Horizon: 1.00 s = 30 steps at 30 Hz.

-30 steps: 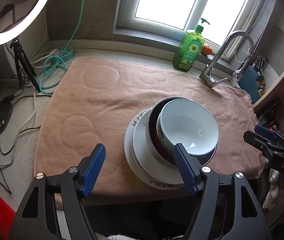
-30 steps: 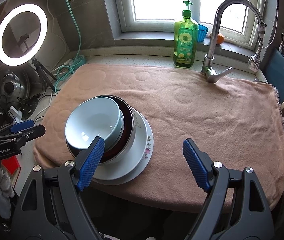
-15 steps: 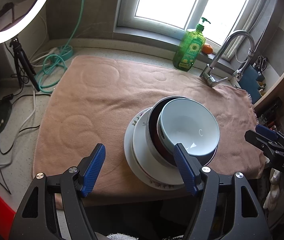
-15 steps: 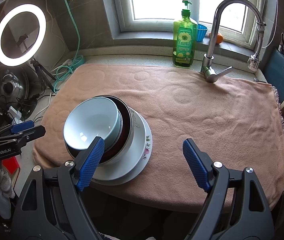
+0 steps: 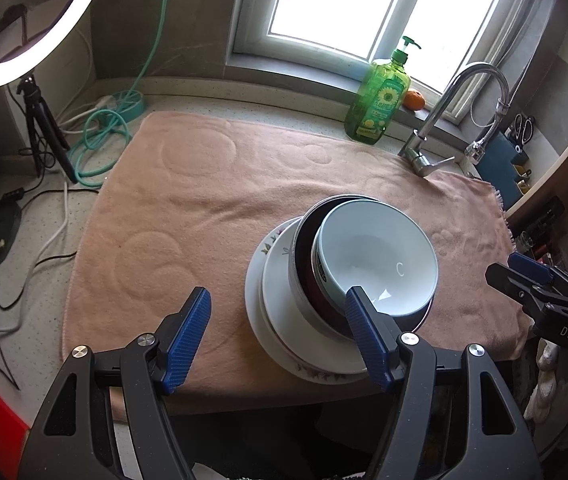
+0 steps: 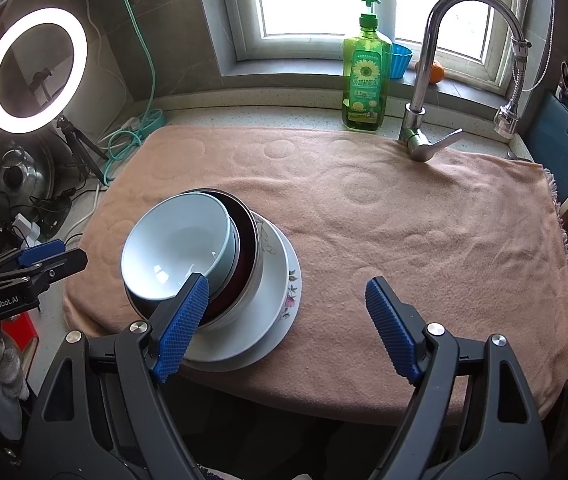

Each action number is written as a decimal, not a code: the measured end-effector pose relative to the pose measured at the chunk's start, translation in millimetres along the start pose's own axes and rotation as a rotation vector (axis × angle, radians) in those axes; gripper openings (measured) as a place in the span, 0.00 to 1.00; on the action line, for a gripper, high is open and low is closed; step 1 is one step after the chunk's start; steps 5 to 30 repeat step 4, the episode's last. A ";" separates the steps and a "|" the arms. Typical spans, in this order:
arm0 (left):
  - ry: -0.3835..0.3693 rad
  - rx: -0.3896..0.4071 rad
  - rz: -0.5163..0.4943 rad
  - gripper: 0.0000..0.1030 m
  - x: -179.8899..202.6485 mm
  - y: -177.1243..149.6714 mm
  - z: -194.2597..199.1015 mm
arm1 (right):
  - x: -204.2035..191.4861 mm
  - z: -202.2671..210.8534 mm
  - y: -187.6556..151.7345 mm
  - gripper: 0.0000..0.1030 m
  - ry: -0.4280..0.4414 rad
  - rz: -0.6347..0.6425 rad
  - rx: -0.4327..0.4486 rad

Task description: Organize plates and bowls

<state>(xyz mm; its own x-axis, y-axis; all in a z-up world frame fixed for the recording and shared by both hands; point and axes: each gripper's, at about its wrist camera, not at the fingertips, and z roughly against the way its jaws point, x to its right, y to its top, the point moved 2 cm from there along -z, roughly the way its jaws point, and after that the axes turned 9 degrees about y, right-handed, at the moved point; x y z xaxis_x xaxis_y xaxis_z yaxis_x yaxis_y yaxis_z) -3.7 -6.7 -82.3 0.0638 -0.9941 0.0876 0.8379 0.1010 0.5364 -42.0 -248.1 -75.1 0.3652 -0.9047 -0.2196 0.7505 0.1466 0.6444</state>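
A stack of dishes stands near the front edge of a pink towel [image 5: 212, 200] [image 6: 423, 220]. A pale blue bowl [image 5: 375, 258] [image 6: 176, 244] lies in a dark-lined metal bowl [image 5: 303, 240] [image 6: 250, 236], on a white plate and a flowered plate [image 5: 268, 248] [image 6: 289, 280]. My left gripper [image 5: 278, 334] is open, held back above the front edge, its right finger in front of the stack. My right gripper [image 6: 284, 326] is open, its left finger in front of the stack. Each gripper shows at the edge of the other's view [image 5: 539, 284] [image 6: 32, 264].
A green soap bottle [image 5: 377, 96] [image 6: 363, 76] and a chrome faucet [image 5: 443, 120] [image 6: 431, 76] stand behind the towel. A ring light [image 6: 34, 76], its tripod, cables and a coiled green hose [image 5: 104, 132] sit left. Shelves [image 5: 555, 184] are to the right.
Almost nothing has changed. Both grippers have stayed open, with only a slight drift of the views; the stack has not moved.
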 end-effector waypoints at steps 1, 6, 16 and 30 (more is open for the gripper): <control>0.013 0.007 -0.005 0.66 0.4 0.0 0.6 | 0.3 -0.2 0.0 0.81 0.000 -0.002 0.000; 0.023 0.015 -0.007 0.66 1.0 1.1 1.9 | 2.3 -0.6 -0.2 0.81 -0.002 -0.008 0.001; 0.023 0.015 -0.007 0.66 1.0 1.1 1.9 | 2.3 -0.6 -0.2 0.81 -0.002 -0.008 0.001; 0.023 0.015 -0.007 0.66 1.0 1.1 1.9 | 2.3 -0.6 -0.2 0.81 -0.002 -0.008 0.001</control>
